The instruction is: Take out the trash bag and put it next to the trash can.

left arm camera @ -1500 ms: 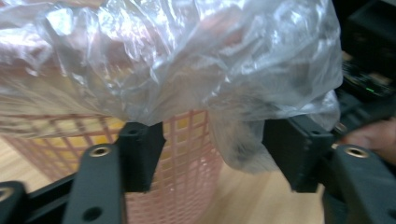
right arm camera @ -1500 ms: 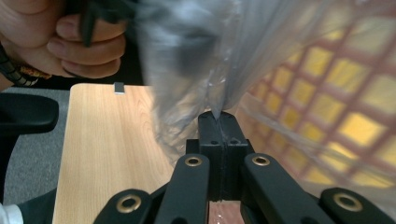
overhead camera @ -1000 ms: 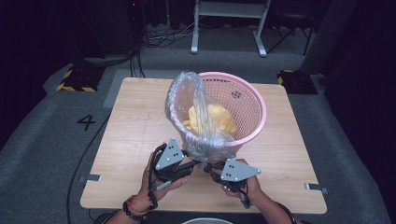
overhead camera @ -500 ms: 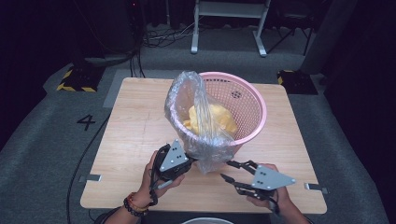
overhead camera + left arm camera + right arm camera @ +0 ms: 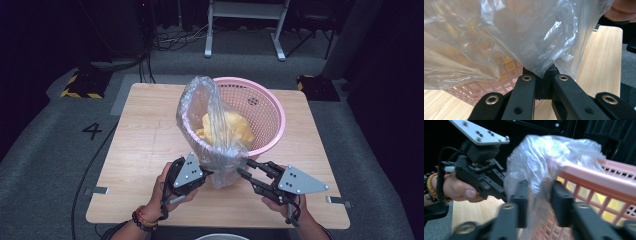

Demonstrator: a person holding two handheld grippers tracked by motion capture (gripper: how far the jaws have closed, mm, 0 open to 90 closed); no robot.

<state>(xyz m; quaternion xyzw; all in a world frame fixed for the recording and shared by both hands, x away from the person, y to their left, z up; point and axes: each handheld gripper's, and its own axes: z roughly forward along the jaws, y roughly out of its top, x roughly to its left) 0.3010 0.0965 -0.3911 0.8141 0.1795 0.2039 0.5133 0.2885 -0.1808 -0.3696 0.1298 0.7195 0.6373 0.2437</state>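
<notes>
- Grippers: left gripper is clamped on the plastic bag at the basket's near rim; right gripper has just been closing, bag film between its jaws, contact unclear.
- Bag lies just beyond both, draped over the basket's left half.
- Bench is bare left of the basket.

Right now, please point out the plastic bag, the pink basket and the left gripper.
plastic bag [image 5: 212, 125]: high view, on its clear side wall.
pink basket [image 5: 272, 107]: high view, on its far right rim.
left gripper [image 5: 207, 172]: high view, where the jaws pinch the bag.
</notes>
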